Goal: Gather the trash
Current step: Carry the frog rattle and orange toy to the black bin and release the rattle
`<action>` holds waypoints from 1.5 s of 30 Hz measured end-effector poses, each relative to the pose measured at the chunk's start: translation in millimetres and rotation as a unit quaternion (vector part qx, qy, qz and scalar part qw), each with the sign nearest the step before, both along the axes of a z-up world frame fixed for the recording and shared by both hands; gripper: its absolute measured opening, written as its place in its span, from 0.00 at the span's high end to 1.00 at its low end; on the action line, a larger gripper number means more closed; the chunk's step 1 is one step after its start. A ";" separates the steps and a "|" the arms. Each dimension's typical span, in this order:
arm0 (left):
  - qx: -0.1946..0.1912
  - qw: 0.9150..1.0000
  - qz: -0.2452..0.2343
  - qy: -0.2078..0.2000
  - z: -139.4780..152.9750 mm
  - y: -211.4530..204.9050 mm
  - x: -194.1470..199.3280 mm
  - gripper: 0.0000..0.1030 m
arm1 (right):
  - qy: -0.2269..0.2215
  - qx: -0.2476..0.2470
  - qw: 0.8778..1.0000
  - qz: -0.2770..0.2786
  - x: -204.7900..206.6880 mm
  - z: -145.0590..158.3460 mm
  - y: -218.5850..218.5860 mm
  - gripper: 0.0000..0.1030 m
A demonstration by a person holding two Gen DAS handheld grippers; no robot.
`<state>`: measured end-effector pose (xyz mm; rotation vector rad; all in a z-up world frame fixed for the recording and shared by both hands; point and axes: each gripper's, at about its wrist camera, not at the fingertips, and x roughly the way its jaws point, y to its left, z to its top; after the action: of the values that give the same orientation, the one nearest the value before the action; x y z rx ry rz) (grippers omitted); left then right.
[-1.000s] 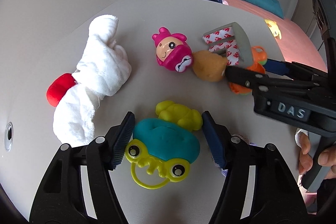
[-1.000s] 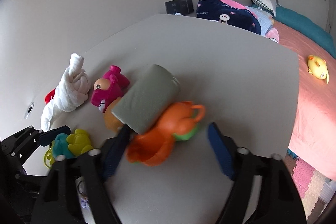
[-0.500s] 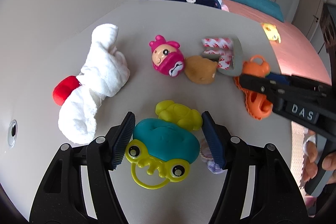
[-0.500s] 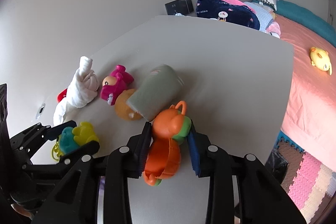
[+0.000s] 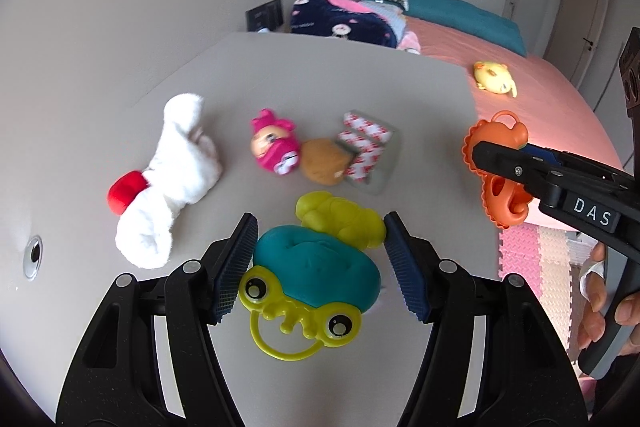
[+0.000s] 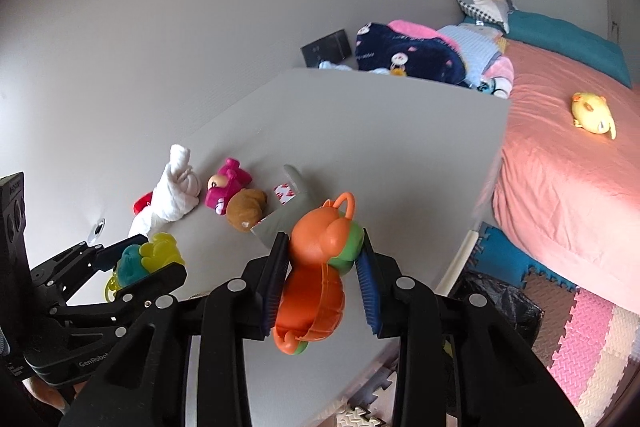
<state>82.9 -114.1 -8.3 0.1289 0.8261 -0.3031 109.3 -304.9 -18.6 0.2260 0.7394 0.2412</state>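
While tilted downward, right claw (image 6: 320,275) grips toy (image 6: 316,279).

Right gripper (image 6: 322,275) has its blue pads clamped on both sides of an orange toy (image 6: 316,279) with a green patch, held up above the near edge of the grey table (image 6: 380,139). Off toward the table's left edge sits a bunch of stuff close together: a white plush (image 6: 172,191), a pink doll (image 6: 224,187), a brown plush (image 6: 246,209) and a grey packet (image 6: 288,203). The left gripper (image 6: 138,261) at lower left has a teal and yellow toy (image 6: 144,259) between its fingers, and there's a yellow plush (image 6: 594,113) on the pink bed (image 6: 560,163) off to the right.
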 end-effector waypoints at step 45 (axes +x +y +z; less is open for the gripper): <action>0.007 0.980 -0.199 0.011 -0.9 -235.7 -4.6 0.39 | -0.005 0.004 0.980 -0.200 -85.4 2.6 -224.9 0.66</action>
<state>78.4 -349.8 -9.3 0.3054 0.8213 -0.6760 23.9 -529.8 -15.9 0.3758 0.6676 -0.1376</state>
